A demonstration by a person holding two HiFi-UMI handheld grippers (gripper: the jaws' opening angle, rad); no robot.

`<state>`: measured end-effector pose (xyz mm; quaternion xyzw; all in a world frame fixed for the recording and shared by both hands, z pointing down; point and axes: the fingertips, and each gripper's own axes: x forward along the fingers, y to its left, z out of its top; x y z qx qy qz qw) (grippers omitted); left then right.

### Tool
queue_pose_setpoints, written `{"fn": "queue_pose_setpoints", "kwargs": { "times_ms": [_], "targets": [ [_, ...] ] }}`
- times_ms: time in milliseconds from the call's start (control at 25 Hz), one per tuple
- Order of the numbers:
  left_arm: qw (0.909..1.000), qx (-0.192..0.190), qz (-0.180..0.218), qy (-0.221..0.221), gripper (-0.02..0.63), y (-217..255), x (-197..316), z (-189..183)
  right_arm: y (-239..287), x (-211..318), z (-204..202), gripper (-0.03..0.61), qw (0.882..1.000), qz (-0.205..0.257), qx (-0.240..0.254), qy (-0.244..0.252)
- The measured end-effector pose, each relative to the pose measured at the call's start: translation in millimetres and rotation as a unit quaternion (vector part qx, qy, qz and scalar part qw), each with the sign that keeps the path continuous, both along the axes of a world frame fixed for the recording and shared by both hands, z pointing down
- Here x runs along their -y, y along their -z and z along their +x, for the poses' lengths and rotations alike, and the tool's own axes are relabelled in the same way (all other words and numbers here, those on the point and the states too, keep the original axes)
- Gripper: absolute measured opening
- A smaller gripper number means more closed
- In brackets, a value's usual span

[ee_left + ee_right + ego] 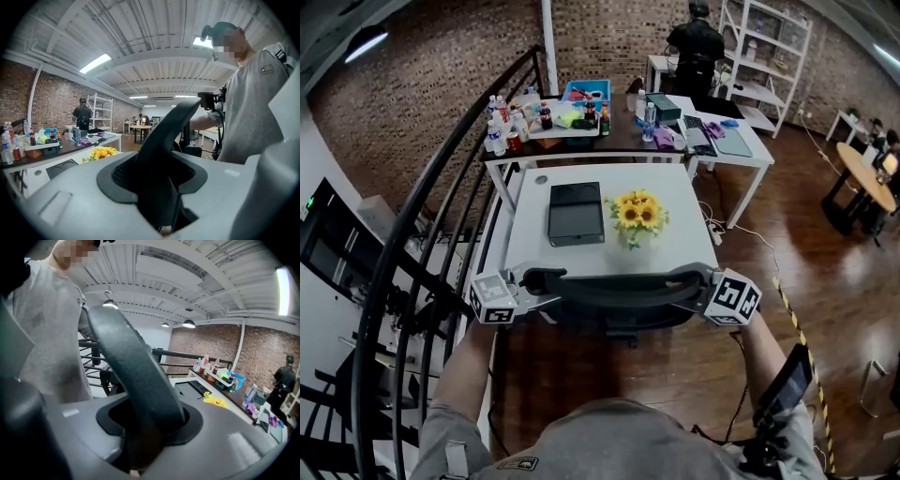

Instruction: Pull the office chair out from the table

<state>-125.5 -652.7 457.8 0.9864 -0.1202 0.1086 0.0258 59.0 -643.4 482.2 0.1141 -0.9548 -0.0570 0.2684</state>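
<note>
The office chair's dark curved backrest top (pixel 614 289) sits pushed in at the near edge of the white table (pixel 680 202). My left gripper (pixel 539 278) is shut on the left end of that top rail, and my right gripper (pixel 694 277) is shut on its right end. In the left gripper view the rail (pixel 164 136) rises from between the grey jaws and fills the gap. The right gripper view shows the same rail (pixel 136 376) wedged between that gripper's jaws. The seat and base of the chair are hidden below.
A black flat device (pixel 576 213) and a bunch of sunflowers (pixel 637 214) lie on the white table. A black stair railing (pixel 422 216) curves close on the left. Behind stand a cluttered table with bottles (pixel 539 117) and a person (pixel 696 42). Wooden floor (pixel 825 281) lies to the right.
</note>
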Motion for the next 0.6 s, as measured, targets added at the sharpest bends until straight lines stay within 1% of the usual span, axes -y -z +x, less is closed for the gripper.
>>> {"fn": "queue_pose_setpoints", "kwargs": {
  "times_ms": [240,440,600],
  "targets": [
    [0.9998,0.016,0.001,-0.008,0.173,2.1,-7.4,0.8,2.2,-7.1,-1.4,0.137,1.000,0.006,-0.011,0.015],
    [0.9996,0.028,0.002,-0.007,0.179,-1.1,-18.1,1.6,1.6,-16.7,-0.5,0.132,1.000,0.010,-0.018,0.013],
    [0.9991,0.040,-0.004,-0.016,0.177,-6.0,-31.5,0.6,1.5,-28.5,-0.8,0.129,1.000,0.005,-0.021,0.016]
  ]
}}
